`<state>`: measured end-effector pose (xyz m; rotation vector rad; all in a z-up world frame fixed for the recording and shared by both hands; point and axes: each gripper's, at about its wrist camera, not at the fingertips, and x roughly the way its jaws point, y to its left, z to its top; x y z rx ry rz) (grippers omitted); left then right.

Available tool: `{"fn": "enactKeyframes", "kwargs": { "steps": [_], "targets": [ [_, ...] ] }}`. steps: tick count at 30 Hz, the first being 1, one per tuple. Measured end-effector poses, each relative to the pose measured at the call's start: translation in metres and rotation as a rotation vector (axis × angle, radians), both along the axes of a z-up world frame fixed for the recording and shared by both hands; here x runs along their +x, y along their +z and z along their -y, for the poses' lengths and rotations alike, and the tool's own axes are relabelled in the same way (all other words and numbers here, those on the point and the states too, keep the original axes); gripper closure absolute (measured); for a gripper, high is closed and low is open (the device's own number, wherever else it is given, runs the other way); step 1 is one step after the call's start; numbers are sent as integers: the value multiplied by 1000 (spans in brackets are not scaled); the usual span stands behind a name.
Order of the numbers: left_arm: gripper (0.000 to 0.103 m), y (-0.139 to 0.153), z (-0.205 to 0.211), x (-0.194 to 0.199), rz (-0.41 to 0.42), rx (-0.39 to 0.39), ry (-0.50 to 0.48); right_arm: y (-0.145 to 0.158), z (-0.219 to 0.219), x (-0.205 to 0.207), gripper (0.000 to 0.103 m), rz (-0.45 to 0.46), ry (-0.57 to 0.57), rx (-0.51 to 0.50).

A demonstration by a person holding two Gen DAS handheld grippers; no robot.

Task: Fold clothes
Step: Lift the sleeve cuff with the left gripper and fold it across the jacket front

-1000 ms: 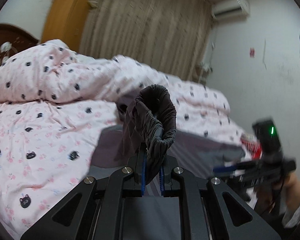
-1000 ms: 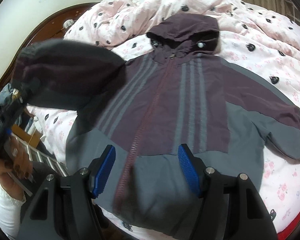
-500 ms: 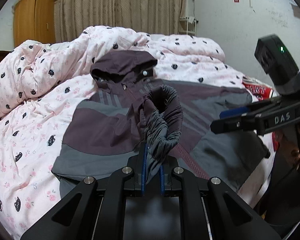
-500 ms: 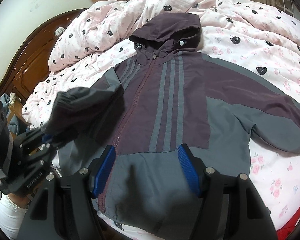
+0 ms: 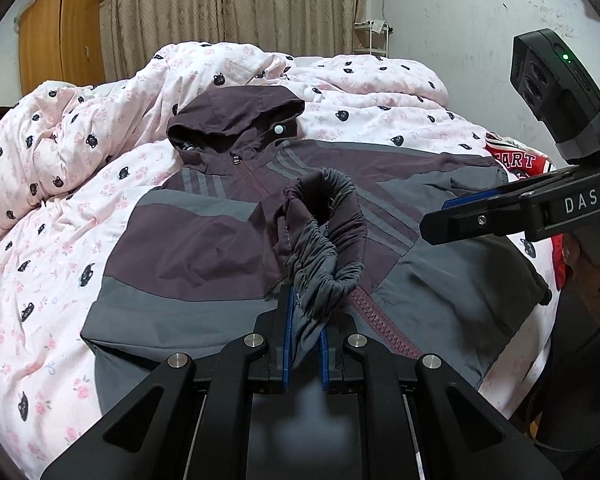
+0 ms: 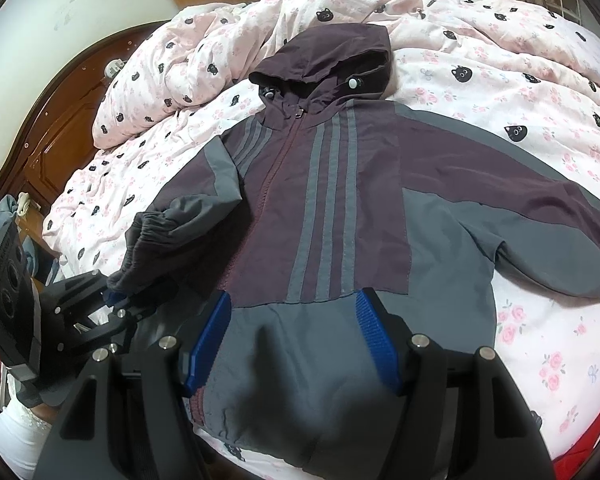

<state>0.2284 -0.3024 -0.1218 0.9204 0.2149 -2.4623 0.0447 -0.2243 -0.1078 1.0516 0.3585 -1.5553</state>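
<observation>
The left gripper (image 5: 304,344) is clamped on the jacket's cuff (image 5: 328,248) at lower centre; the right gripper (image 6: 294,340) (fingers apart, empty) hovers over the jacket (image 6: 340,184) hem.

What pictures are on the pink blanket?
Black cat faces and pink flowers on the blanket, clearest in the right wrist view.

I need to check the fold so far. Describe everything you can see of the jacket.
The jacket lies front up on the pink cat-print duvet, zipped shut, hood toward the pillows. It is thin, slightly shiny fabric in dark plum and grey panels with three grey stripes on each side of the zipper. One sleeve stretches out flat; the other is folded across the chest, its gathered cuff clamped in the left hand-held gripper.
</observation>
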Motion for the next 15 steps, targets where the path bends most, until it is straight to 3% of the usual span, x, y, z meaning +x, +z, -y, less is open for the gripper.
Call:
{"fn": "enactKeyframes", "kwargs": {
  "steps": [7,15],
  "targets": [
    [93,-13,-10,-12,67,-34,-16,0,-3,-5,36,1,-21,4],
    [72,-18,-23,-17,95,-84,-40,0,-5,-7,36,-1,-30,5]
  ]
}}
